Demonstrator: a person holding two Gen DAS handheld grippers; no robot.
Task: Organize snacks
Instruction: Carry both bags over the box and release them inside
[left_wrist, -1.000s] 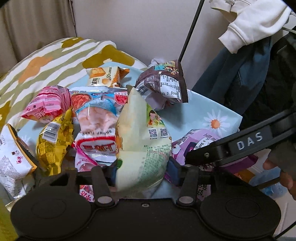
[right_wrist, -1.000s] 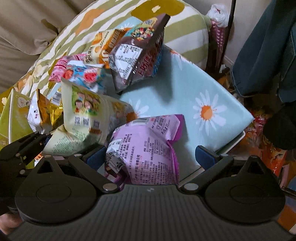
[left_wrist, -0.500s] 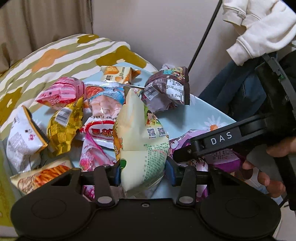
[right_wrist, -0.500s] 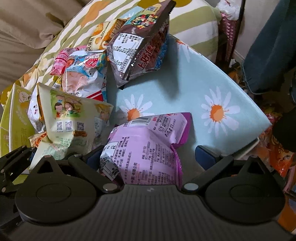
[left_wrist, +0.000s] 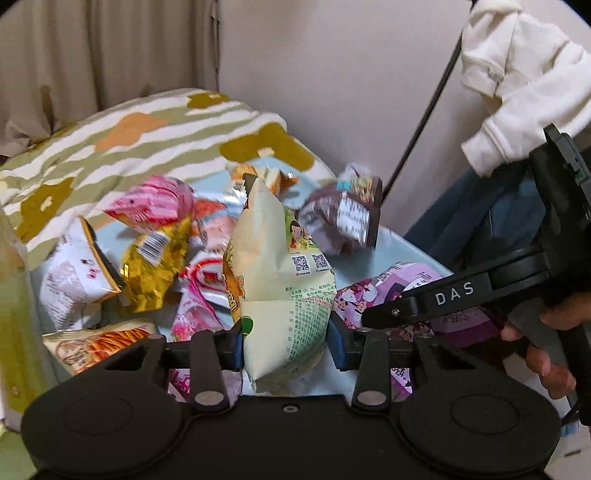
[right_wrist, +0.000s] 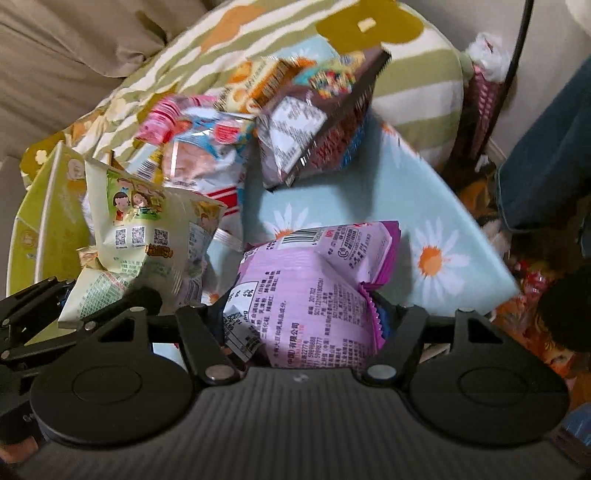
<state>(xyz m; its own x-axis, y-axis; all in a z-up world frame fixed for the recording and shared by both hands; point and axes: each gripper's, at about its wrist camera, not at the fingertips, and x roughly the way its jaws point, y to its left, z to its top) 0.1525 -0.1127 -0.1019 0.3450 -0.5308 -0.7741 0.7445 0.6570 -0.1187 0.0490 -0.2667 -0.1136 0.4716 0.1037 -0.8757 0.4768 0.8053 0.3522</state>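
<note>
My left tool (left_wrist: 284, 341) is clamped on the bottom of the pale green bag (left_wrist: 280, 273), both blue pads pressing its sides, and the bag stands upright between them, clear of the pile. My right tool (right_wrist: 303, 325) is closing on the purple bag (right_wrist: 314, 291); the bag sits between the jaws and the pads look to be meeting its crimped edges, though I can't be sure the grip is firm yet. That bag lies at the near edge of the daisy-print cloth (right_wrist: 443, 206).

So I judge this as the pick-up step of sorting: one bag in each tool, one lifted, one being taken.

Just past my tools lies the rest of the heap: a yellow bag (left_wrist: 155, 269), a white bag with an orange edge (left_wrist: 74, 284), a pink bag (left_wrist: 155, 203), and a brown bag (left_wrist: 347, 221) propped up further back. Beyond them is the striped quilt (left_wrist: 147, 136), then the wall, with a white sweatshirt (left_wrist: 517, 81) hanging at the right.

Next I need the right tool fully shut before lifting, then both bags carried clear without dragging their neighbours; I can't see where they are meant to go
</note>
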